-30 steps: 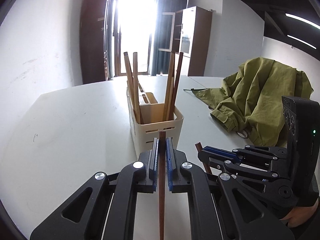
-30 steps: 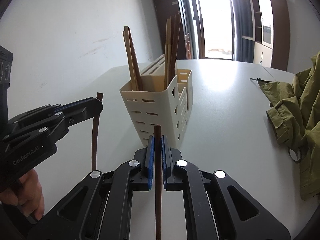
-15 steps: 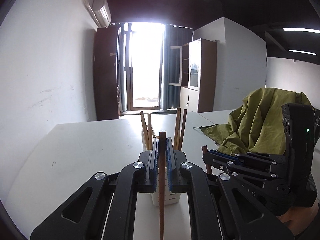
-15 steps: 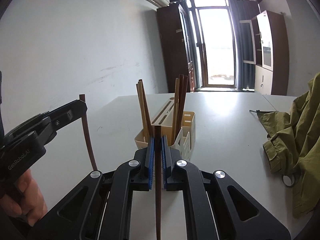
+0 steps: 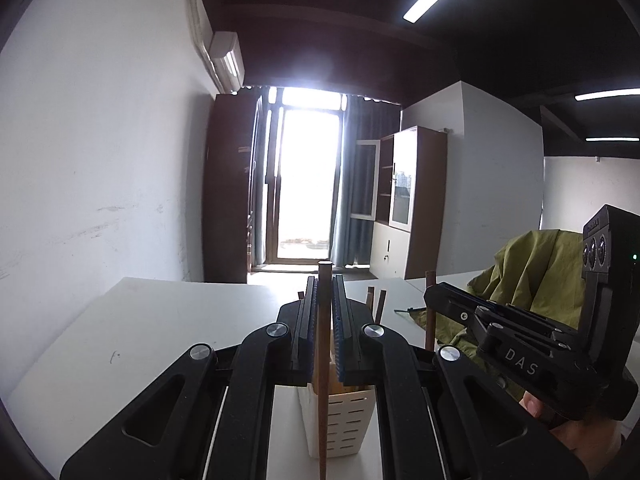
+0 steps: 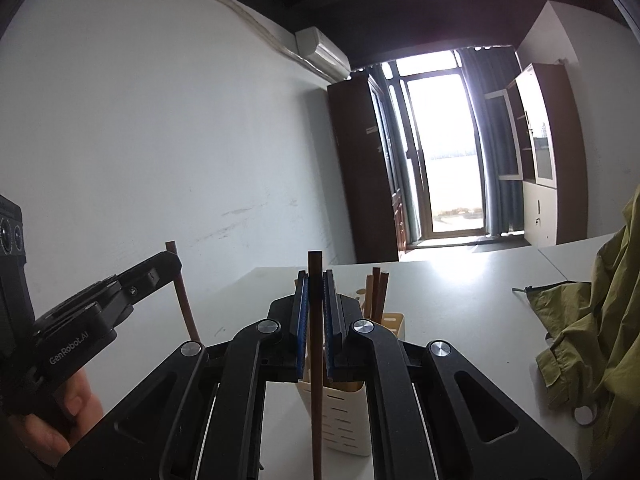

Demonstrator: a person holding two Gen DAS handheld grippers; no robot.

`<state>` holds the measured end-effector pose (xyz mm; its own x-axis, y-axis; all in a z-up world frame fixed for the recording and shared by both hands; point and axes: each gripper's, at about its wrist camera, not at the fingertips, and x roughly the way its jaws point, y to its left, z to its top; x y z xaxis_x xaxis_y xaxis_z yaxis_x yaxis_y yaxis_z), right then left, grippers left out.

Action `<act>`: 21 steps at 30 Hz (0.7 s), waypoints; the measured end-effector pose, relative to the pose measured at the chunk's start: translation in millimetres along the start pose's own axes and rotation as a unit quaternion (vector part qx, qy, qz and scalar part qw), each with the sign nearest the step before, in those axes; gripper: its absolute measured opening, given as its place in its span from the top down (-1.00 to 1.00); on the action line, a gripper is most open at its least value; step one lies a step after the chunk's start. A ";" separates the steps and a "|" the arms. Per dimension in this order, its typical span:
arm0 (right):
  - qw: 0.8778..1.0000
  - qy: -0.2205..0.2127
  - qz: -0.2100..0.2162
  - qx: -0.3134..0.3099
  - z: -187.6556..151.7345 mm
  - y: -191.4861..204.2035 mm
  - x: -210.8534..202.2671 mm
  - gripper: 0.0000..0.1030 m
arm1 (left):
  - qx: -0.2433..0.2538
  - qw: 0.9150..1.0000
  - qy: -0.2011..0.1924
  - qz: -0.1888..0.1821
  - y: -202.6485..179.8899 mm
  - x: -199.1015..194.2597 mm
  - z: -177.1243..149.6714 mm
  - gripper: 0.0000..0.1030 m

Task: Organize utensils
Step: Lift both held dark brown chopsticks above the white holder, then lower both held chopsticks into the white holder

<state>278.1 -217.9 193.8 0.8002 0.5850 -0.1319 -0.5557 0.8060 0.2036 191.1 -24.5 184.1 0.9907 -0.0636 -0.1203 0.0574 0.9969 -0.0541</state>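
Each hand-held gripper, left (image 5: 324, 312) and right (image 6: 314, 308), pinches an upright chopstick (image 5: 322, 360) (image 6: 315, 360) above the slotted holder (image 6: 348, 420), directly ahead below.

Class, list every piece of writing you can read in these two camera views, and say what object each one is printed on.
"GenRobot.AI": on the black body of the left tool, in the right wrist view.
"DAS": on the black arm of the right tool, in the left wrist view.
Small raised lettering on the upper edge of the right tool's camera housing: too small to read.
No other text is visible.
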 end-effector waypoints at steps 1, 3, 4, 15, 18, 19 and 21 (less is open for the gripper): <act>1.000 -0.009 0.003 0.002 2.1 -1.4 -1.7 0.85 | -0.004 1.000 -0.012 0.003 -0.2 -3.0 2.8 0.88; 1.000 -0.027 0.008 0.004 6.4 -3.8 -5.1 0.85 | -0.007 0.999 -0.034 0.010 -1.1 -9.2 8.4 0.88; 0.999 -0.038 0.011 0.005 9.0 -4.1 -7.5 0.85 | -0.012 0.999 -0.048 0.014 -1.3 -13.2 11.2 0.88; 0.988 -0.150 0.012 0.020 28.4 -16.0 -25.0 0.85 | -0.020 0.986 -0.162 0.032 -10.5 -26.4 25.5 0.88; 0.983 -0.179 0.019 0.029 30.6 -22.8 -26.6 0.85 | -0.023 0.983 -0.182 0.028 -13.1 -25.6 24.9 0.88; 0.982 -0.188 0.022 0.028 30.8 -24.1 -26.6 0.85 | -0.022 0.981 -0.189 0.029 -13.8 -26.3 24.5 0.88; 0.977 -0.212 0.019 0.026 30.2 -26.1 -27.5 0.85 | -0.021 0.979 -0.200 0.031 -15.6 -25.6 24.0 0.88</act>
<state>277.4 -257.8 221.4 0.8070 0.5161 0.2872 -0.5833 0.7725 0.2511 167.8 -37.3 211.9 0.9618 0.0288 0.2721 -0.0012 0.9949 -0.1011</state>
